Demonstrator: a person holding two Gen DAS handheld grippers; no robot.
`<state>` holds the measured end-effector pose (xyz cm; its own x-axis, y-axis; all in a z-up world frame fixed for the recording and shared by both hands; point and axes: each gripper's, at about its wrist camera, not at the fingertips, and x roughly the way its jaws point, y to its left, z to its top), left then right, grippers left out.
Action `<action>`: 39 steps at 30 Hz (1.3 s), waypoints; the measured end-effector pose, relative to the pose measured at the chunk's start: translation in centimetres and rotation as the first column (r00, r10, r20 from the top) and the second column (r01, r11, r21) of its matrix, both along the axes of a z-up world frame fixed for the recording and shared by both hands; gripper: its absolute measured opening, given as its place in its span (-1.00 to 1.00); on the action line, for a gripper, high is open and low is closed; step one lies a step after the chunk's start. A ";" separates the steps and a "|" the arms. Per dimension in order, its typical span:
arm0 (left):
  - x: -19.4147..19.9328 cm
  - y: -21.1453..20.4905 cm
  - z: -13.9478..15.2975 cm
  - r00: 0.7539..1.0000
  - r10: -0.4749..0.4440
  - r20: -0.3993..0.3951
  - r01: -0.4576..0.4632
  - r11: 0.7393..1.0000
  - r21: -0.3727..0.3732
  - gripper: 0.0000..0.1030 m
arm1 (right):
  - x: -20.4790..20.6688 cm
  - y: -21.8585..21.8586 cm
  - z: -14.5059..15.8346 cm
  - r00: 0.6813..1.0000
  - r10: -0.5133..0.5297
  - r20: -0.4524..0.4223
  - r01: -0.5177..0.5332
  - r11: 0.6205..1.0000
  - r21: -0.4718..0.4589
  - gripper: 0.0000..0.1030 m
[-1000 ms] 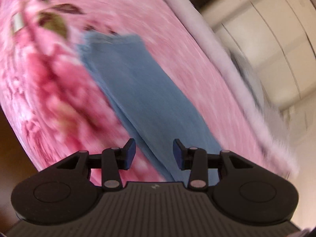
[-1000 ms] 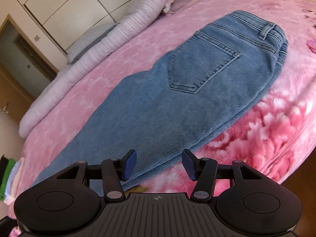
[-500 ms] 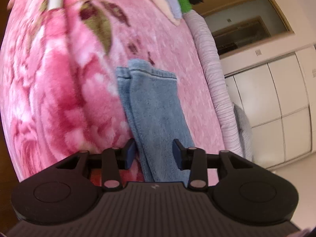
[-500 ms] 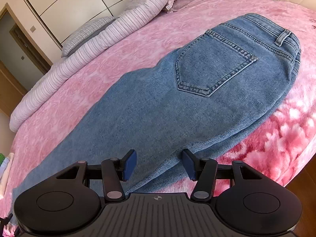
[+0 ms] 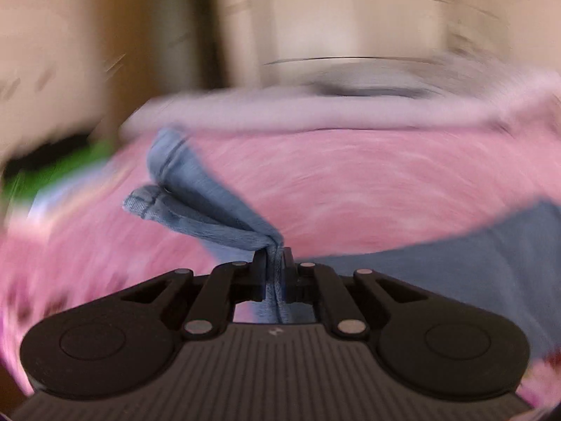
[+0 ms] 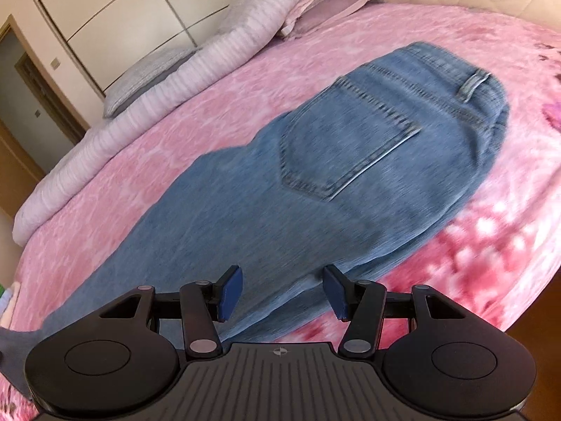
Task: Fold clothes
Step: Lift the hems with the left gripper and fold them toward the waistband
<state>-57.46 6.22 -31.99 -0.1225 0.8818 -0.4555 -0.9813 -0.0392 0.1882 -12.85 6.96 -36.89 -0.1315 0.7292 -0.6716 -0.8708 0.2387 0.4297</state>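
Note:
A pair of blue jeans, folded lengthwise with a back pocket up, lies on the pink floral bedspread. My left gripper is shut on the leg end of the jeans and holds it lifted above the bed, the hems hanging out to the left. The left wrist view is blurred by motion. My right gripper is open and empty, hovering over the near edge of the jeans around the thigh.
A rolled striped lilac duvet and pillows lie along the far side of the bed. A wardrobe and a doorway stand beyond. Folded green and pale clothes sit at the bed's left end.
My left gripper has shut on the jeans' leg end and lifted it off the bed, swinging round. My right gripper stays open, with the jeans shifted slightly in its view.

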 end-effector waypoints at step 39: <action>1.3 -5.9 -1.2 0.860 -0.412 0.300 0.491 0.828 -0.270 -0.37 | -5.7 -0.7 -4.3 0.712 0.106 -0.694 -0.235 0.967 -0.094 0.06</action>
